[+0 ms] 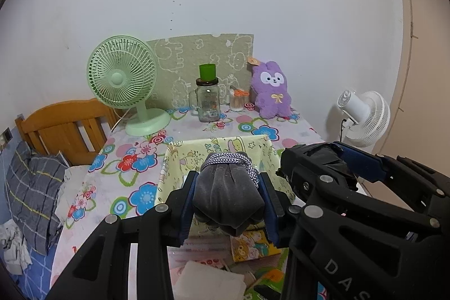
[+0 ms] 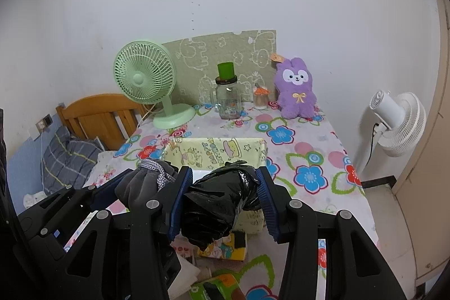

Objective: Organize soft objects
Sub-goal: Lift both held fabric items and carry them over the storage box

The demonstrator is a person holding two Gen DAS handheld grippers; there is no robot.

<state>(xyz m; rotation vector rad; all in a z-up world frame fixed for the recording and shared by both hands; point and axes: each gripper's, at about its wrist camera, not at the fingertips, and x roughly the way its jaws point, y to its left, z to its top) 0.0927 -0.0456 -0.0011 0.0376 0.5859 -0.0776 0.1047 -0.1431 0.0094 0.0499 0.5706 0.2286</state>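
Observation:
My left gripper (image 1: 229,201) is shut on a grey cloth bundle (image 1: 228,197) tied with a grey-white cord, held above the yellow fabric box (image 1: 263,149) on the flowered table. My right gripper (image 2: 225,197) is shut on a crumpled black plastic bag (image 2: 218,205), held beside the left gripper over the near edge of the same box (image 2: 216,149). The grey bundle (image 2: 140,186) shows at the left of the right wrist view. A purple plush bunny (image 1: 271,90) sits at the table's back right.
A green desk fan (image 1: 123,75), a glass jar with a green cup on top (image 1: 207,100) and a small cup of sticks (image 1: 237,100) stand along the back. A white fan (image 2: 399,123) stands to the right. Small packets (image 2: 222,245) lie at the table's near edge. A bed with a pillow (image 1: 31,187) is left.

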